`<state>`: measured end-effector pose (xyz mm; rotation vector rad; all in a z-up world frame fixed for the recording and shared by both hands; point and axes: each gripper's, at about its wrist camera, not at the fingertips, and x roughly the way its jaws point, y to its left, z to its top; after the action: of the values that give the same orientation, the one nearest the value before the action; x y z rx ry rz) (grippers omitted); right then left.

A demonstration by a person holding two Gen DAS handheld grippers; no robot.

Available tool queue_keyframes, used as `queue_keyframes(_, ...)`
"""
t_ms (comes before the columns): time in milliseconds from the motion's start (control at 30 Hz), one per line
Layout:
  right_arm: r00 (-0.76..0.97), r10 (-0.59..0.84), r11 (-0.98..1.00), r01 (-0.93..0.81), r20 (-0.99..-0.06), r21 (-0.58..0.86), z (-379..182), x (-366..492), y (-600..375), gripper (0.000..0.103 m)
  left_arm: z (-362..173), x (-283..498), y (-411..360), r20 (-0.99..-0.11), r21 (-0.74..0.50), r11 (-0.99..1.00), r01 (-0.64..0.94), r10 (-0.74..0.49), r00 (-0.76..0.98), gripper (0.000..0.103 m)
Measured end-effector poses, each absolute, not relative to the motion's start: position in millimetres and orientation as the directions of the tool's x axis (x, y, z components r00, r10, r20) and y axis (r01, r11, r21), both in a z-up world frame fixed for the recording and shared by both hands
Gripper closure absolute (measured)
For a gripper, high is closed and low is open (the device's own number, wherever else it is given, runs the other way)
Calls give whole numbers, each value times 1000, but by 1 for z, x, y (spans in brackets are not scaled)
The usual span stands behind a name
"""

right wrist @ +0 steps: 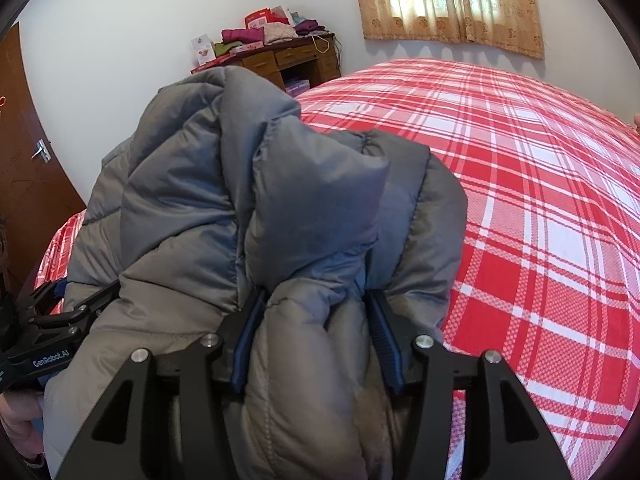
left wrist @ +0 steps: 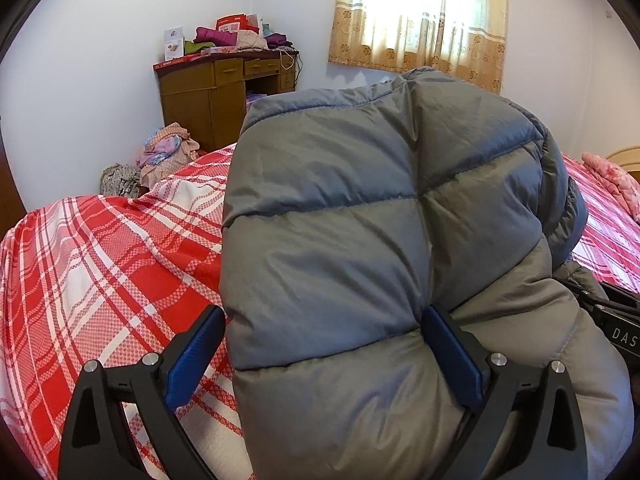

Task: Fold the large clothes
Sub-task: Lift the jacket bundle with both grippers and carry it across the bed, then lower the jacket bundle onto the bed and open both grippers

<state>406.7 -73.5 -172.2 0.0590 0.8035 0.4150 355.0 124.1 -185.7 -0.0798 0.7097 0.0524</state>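
Observation:
A grey quilted puffer jacket point(left wrist: 360, 216) is bunched up and held above the bed point(left wrist: 100, 248) with its red and white plaid cover. My left gripper point(left wrist: 324, 332) has its blue pads wide apart with a thick fold of the jacket filling the gap between them. My right gripper point(right wrist: 316, 316) is shut on another bunched fold of the jacket point(right wrist: 260, 200), pads pressed into the padding. The left gripper also shows at the left edge of the right wrist view point(right wrist: 52, 304). The jacket's lower part is hidden below both views.
The plaid bed point(right wrist: 540, 200) stretches right and far. A wooden desk point(left wrist: 224, 88) piled with clothes and boxes stands against the far wall. A heap of clothes point(left wrist: 168, 148) lies by the bed's far corner. A curtained window point(left wrist: 420, 12) and a brown door point(right wrist: 24, 152) are in view.

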Motion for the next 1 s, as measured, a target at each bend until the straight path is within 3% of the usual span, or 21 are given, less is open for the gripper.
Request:
queue_keyframes(300, 654, 322, 939, -310, -684, 146, -164, 400, -72, 39, -173, 346, 122, -651, -19, 995, -96, 60, 756, 3)
queue_keyframes(367, 679, 312, 945, -297, -665, 140, -153, 387, -78, 35, -158, 332, 121, -625, -9, 995, -96, 70, 777, 3)
queue_keyframes(433, 708, 304, 948, -292, -637, 128, -139, 372, -83, 23, -137, 312, 121, -589, -20, 996, -92, 63, 806, 3)
queue_keyframes(700, 799, 271, 961, -255, -536, 106, -63, 285, -93, 19, -48, 221, 115, -419, -18, 997, -79, 64, 906, 3)
queue_keyframes(1000, 848, 283, 953, -300, -448, 34, -20, 231, -78, 14, -6, 185, 101, -341, -17, 1000, -25, 18, 940, 3)
